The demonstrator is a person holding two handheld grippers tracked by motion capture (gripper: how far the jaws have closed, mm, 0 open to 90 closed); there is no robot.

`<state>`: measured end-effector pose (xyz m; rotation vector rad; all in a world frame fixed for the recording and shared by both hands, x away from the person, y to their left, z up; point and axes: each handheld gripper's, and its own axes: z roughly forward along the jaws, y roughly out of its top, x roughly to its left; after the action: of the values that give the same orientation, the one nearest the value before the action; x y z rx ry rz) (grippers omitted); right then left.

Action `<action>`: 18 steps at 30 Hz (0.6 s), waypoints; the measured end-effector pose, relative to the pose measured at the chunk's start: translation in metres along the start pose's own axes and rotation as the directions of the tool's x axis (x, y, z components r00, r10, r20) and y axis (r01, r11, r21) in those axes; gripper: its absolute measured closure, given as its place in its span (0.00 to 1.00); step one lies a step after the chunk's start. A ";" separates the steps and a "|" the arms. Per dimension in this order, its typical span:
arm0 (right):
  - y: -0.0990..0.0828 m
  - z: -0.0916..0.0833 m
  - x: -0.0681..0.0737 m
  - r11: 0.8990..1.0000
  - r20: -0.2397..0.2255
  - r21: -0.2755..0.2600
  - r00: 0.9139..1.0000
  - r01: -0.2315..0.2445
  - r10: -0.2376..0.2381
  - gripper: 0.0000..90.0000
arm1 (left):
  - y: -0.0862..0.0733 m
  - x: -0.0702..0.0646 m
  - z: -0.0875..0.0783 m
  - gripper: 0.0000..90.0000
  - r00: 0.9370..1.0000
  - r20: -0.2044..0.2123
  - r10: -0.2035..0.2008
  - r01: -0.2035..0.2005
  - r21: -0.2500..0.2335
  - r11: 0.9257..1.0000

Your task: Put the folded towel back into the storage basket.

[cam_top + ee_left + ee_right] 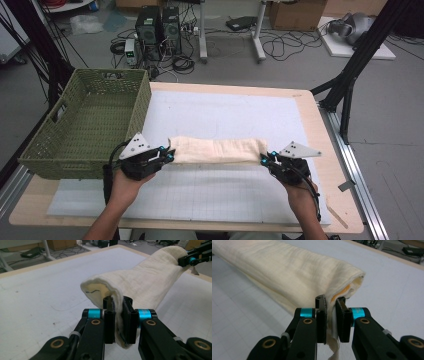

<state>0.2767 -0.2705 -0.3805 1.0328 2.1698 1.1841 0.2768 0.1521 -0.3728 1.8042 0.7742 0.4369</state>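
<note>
a folded cream cotton cloth (217,150) hangs stretched between the two grippers, over the white gridded mat (225,112) that covers the wooden tabletop (327,150). the left gripper (169,155) grips the cloth's nine o'clock end, its fingers (109,322) pressed narrow on a bunched edge of the fabric. the right gripper (264,159) grips the three o'clock end, its fingers (343,322) likewise pinched tight on a fold, with a strip of cloth trailing below them. a green woven rectangular basket (45,150) sits at the tabletop's nine o'clock side, just beside the left gripper, with its near rim close to the cloth's end.
</note>
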 end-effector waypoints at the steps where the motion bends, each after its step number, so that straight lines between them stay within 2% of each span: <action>1: 0.003 0.001 -0.001 1.000 -0.006 -0.009 1.000 0.004 -0.004 0.90 | 0.003 0.001 -0.004 0.91 1.000 -0.005 0.001 -0.001 -0.010 1.000; 8: 0.043 0.013 -0.003 0.998 -0.033 -0.057 0.999 0.021 -0.023 0.90 | 0.018 0.006 -0.031 0.91 0.999 -0.047 0.021 -0.024 -0.058 0.998; 15: 0.089 0.038 0.003 0.993 -0.044 -0.072 0.995 0.091 -0.094 0.91 | 0.029 0.013 -0.060 0.91 0.994 -0.102 0.049 -0.058 -0.084 0.995; 18: 0.107 0.049 0.008 0.992 -0.050 -0.076 0.993 0.105 -0.109 0.91 | 0.030 0.015 -0.070 0.91 0.991 -0.122 0.055 -0.066 -0.093 0.993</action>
<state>0.3474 -0.2027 -0.3155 0.8524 2.1766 1.2455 0.2530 0.2048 -0.3208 1.7267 0.7683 0.6164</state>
